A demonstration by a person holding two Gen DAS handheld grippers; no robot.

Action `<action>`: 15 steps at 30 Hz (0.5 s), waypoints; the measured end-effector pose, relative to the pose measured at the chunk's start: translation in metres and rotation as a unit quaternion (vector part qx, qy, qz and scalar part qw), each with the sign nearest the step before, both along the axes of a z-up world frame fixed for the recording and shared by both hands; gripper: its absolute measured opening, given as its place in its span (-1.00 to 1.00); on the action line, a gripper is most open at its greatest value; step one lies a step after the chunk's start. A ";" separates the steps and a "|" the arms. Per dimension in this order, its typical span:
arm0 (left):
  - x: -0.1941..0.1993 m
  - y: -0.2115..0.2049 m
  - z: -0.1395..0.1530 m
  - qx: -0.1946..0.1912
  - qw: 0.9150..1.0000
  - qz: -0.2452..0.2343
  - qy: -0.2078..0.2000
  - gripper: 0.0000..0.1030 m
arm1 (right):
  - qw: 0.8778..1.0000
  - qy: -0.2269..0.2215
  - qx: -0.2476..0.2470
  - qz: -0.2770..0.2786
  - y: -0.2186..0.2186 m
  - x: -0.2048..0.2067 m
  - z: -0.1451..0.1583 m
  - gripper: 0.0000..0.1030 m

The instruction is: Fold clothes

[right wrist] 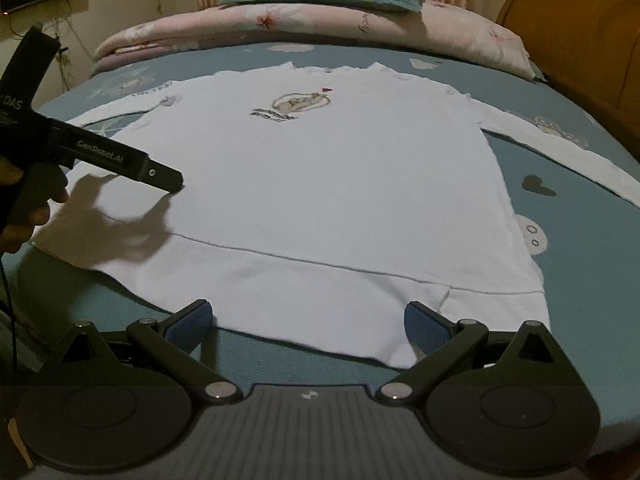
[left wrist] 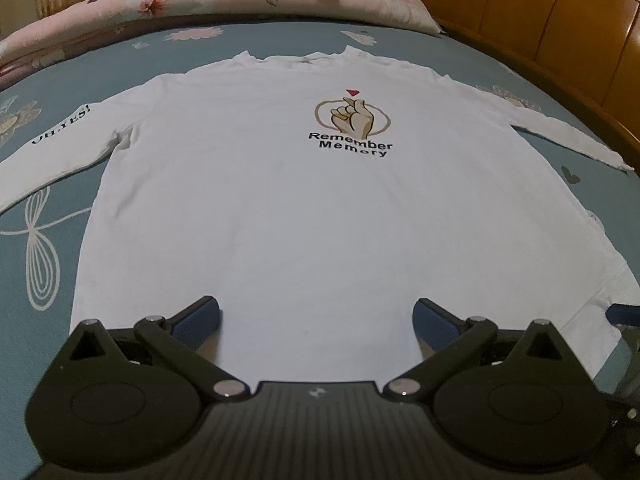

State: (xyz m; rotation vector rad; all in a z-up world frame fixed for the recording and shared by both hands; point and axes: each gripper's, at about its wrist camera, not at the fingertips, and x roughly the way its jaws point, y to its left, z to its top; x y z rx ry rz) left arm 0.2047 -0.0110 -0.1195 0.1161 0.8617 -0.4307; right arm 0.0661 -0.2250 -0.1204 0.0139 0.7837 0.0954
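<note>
**Shirt flat on the bed**

The white shirt (left wrist: pixel 280 208) lies spread out on the blue bed (left wrist: pixel 36 248). The left gripper (left wrist: pixel 316 316) hangs over its bottom part, jaws wide apart. The right gripper (right wrist: pixel 308 320) waits at the hem, jaws wide apart too, holding nothing.

My shirt (left wrist: pixel 280 208) is white with a tan hand print, red heart and black lettering. The bed sheet (left wrist: pixel 36 184) is teal with white flowers; my hand-held gripper (left wrist: pixel 316 320) has blue pads.
</note>
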 end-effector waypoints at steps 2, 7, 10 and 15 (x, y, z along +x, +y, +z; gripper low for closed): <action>0.000 0.000 0.000 -0.001 1.000 0.000 0.001 0.99 | 1.000 0.000 0.010 -0.014 0.001 0.004 0.007 1.00; 0.001 0.000 0.000 0.001 1.000 0.000 0.001 0.99 | 1.000 -0.024 0.012 -0.004 0.012 0.019 0.018 1.00; 0.001 0.000 0.000 0.001 1.000 0.000 0.002 0.99 | 1.000 -0.021 -0.012 -0.002 0.022 0.029 0.012 1.00; 0.000 -0.001 0.000 0.004 1.000 -0.002 0.002 0.99 | 0.999 -0.025 -0.019 0.029 0.043 0.041 0.010 1.00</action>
